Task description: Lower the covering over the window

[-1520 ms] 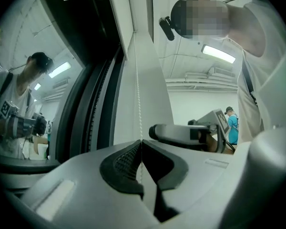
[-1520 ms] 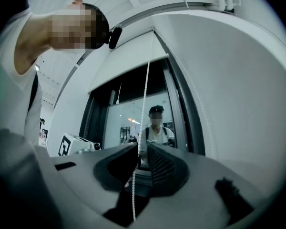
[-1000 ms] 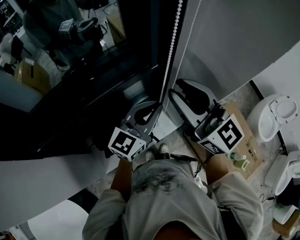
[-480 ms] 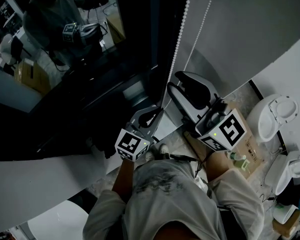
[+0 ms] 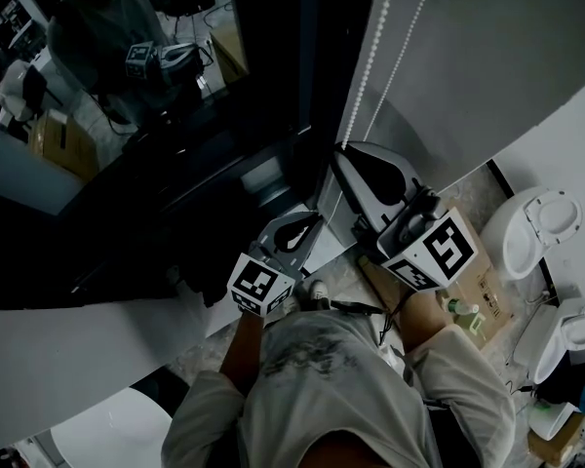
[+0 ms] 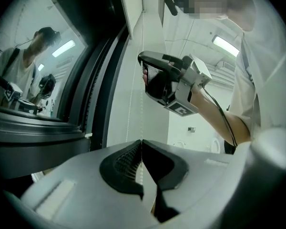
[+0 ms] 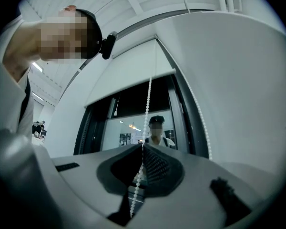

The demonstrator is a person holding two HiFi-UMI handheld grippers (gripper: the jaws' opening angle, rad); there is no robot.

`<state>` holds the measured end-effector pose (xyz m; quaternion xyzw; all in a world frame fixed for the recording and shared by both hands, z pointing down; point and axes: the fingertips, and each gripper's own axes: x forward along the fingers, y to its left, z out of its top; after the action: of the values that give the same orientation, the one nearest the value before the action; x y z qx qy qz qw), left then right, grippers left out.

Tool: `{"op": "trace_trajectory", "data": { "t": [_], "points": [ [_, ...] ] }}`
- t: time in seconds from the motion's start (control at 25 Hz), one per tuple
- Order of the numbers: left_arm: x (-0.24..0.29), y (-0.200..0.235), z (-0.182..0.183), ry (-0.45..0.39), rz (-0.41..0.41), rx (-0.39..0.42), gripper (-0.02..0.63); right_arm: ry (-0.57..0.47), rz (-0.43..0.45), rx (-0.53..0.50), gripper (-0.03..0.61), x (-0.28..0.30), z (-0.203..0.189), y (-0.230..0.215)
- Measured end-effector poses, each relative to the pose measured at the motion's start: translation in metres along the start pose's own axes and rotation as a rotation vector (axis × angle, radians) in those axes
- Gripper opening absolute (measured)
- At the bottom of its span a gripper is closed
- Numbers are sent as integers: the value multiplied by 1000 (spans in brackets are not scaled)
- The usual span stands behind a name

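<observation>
right hand-held gripper (image 7: 142, 146) has just closed on cord (image 7: 148, 99); left hand-held gripper (image 6: 142, 142) pinches it lower. Suggest pulling straight down, releasing 1 grip at a time.

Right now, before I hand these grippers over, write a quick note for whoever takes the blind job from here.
Left gripper: shut on the bead chain, below the right gripper.
Right gripper: jaws have just been closing on the same strand, higher up; now shut on it.
Window: glass mostly uncovered in the head view.
Done: both grips set on the chain.
To do: probably pull hand over hand until the window is covered.
</observation>
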<state>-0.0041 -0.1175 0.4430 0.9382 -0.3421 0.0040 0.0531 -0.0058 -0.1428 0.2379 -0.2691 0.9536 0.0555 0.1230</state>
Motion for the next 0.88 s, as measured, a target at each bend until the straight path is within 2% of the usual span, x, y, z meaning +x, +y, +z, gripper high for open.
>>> {"op": "trace_trajectory", "data": {
  "t": [0.24, 0.6, 0.88],
  "points": [
    [-3, -3, 4, -6, -6, 14, 26, -9, 4, 8, 18, -2, 0, 0],
    [-9, -4, 35, -86, -13, 22, 43, -13, 20, 10, 17, -4, -2, 2],
    [-19, 1, 69, -159, 7, 45, 44, 23, 19, 29, 17, -5, -18, 5]
  ]
}}
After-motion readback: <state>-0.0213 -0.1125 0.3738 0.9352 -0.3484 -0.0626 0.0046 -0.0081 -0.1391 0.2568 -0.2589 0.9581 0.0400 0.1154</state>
